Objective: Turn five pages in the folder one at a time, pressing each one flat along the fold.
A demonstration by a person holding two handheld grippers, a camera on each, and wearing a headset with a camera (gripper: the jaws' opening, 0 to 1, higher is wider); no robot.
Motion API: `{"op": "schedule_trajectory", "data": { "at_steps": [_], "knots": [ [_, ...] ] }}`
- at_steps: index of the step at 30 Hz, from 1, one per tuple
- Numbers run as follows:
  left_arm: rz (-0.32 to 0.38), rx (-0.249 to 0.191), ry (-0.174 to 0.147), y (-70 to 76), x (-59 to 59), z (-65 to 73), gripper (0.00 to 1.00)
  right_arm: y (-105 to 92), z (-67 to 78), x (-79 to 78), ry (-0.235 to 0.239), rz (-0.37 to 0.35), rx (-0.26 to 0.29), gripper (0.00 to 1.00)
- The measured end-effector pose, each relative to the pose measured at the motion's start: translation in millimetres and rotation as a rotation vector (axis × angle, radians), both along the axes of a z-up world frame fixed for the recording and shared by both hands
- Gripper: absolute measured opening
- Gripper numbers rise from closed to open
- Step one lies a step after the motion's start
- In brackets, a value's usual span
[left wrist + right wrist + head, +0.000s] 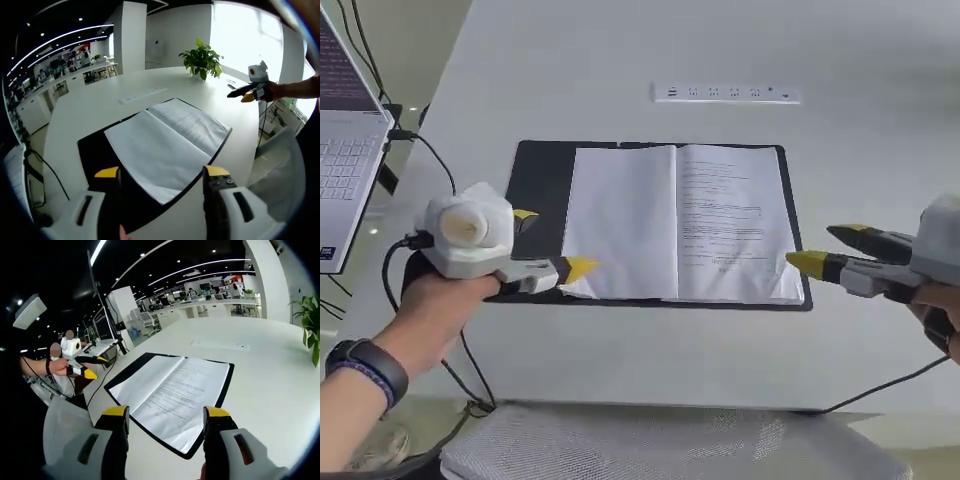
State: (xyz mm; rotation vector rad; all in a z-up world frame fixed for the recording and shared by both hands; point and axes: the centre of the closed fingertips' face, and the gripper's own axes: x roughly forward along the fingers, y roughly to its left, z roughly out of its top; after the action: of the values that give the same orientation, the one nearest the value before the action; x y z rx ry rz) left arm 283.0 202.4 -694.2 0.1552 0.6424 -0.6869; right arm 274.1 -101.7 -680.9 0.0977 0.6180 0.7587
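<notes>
A black folder (535, 175) lies open on the white table, with a blank left page (620, 220) and a printed right page (730, 220). In the head view my left gripper (552, 243) hovers at the folder's near left corner, jaws open and empty. My right gripper (832, 247) floats just off the right page's near right corner, also open and empty. The left gripper view has the folder (165, 145) beyond its yellow tips (163, 171). Ahead of my right gripper (166, 411) in its own view lies the printed page (185, 390).
A white power strip (725, 94) lies beyond the folder. A laptop (345, 150) sits at the far left with cables (435, 150) trailing past the folder. A mesh chair back (660, 445) is at the near table edge. A potted plant (201, 59) stands farther along the table.
</notes>
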Motion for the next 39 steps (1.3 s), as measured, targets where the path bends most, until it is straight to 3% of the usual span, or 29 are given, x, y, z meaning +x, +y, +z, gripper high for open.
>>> {"op": "schedule_trajectory", "data": {
  "at_steps": [8,13,22,34,39],
  "knots": [
    [0.034,-0.001,-0.009,14.9,-10.5,10.2,0.68,-17.8,7.5,-16.6,-0.018,-0.064,-0.005,0.62],
    [0.054,-0.025,-0.013,15.0,-14.0,15.0,0.69,-24.2,9.0,-25.3,-0.023,-0.078,-0.016,0.64],
    [0.042,-0.016,-0.017,10.2,-12.2,16.7,0.69,-24.5,7.5,-29.4,-0.022,-0.076,-0.027,0.64],
    [-0.020,-0.019,-0.032,-20.6,4.5,21.9,0.69,-28.4,6.7,-32.9,-0.017,-0.084,-0.028,0.65],
    [-0.057,-0.037,-0.036,-41.7,12.3,25.4,0.69,-30.8,6.0,-36.2,-0.019,-0.087,-0.041,0.65]
  ]
}}
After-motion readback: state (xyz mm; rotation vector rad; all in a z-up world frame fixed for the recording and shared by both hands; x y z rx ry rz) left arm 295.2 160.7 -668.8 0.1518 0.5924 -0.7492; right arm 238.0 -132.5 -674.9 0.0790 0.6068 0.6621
